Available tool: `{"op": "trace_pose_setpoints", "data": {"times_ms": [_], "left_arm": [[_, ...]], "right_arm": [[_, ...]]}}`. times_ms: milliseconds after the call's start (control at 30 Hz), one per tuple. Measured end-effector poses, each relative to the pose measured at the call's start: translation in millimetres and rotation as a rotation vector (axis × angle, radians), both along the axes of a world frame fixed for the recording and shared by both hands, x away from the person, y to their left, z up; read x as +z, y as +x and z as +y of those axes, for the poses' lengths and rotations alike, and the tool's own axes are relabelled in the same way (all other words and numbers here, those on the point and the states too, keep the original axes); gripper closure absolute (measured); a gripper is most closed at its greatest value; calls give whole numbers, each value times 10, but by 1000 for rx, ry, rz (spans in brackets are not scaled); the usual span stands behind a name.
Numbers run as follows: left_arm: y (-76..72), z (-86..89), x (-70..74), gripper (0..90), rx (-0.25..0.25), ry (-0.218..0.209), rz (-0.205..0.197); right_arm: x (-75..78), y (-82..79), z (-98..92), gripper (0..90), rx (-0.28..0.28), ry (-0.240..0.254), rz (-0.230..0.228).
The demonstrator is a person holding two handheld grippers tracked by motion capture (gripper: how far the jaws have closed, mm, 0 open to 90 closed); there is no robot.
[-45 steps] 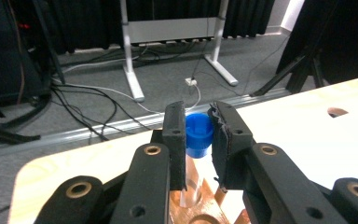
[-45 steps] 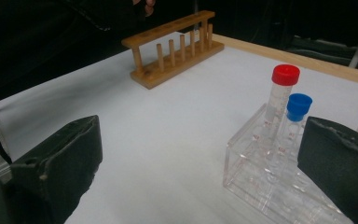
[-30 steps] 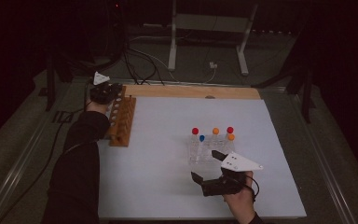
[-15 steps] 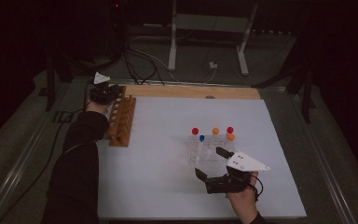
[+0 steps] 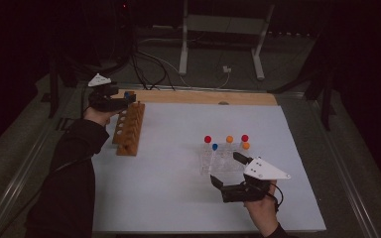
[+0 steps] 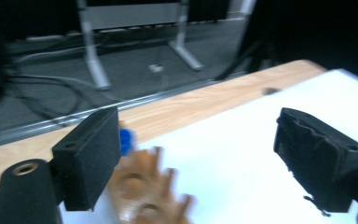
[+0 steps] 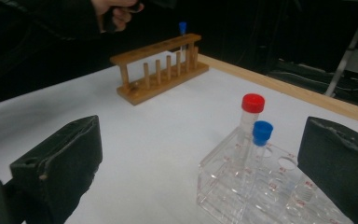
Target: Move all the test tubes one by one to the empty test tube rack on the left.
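Standing light and brittle in the wooden rack (image 5: 129, 129), the blue-capped tube (image 7: 182, 29) wants gripping below its cap; left gripper (image 5: 124, 99) has just opened empty, right gripper (image 5: 226, 171) gapes wide.

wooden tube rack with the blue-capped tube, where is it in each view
High view: the light-brown wooden tube rack lies at upper left, below the left gripper.
Left gripper view: blurred, bottom centre, beside the left jaw.
Right gripper view: upper centre.
Shared landmark: its blue-capped tube.
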State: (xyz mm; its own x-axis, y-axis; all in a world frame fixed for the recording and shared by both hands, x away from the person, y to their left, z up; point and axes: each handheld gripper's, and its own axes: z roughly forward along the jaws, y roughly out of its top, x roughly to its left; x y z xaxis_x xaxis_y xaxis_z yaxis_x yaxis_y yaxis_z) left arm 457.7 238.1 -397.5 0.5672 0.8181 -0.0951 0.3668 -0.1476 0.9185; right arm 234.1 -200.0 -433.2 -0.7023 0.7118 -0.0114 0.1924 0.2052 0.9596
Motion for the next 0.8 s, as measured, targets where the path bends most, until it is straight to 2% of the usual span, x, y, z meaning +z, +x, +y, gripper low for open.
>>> {"op": "trace_pose_setpoints", "data": {"times_ms": [133,367,467,633,800], "left_arm": [[-266,-64,81,27,-72,-22,-12],[-758,-167,156,18,-186,-67,-41],[-949,-223,164,18,-227,-59,-49],[-1229,-318,118,18,-299,-48,-54],[-1483,-416,-14,18,-362,-47,-65]], "right_arm": [[45,33,-16,0,-11,-3,1],[107,63,16,0,-26,-41,-12],[163,94,26,0,-26,-30,-3],[208,187,46,0,-32,-15,16],[159,317,70,0,-59,-6,71]]}}
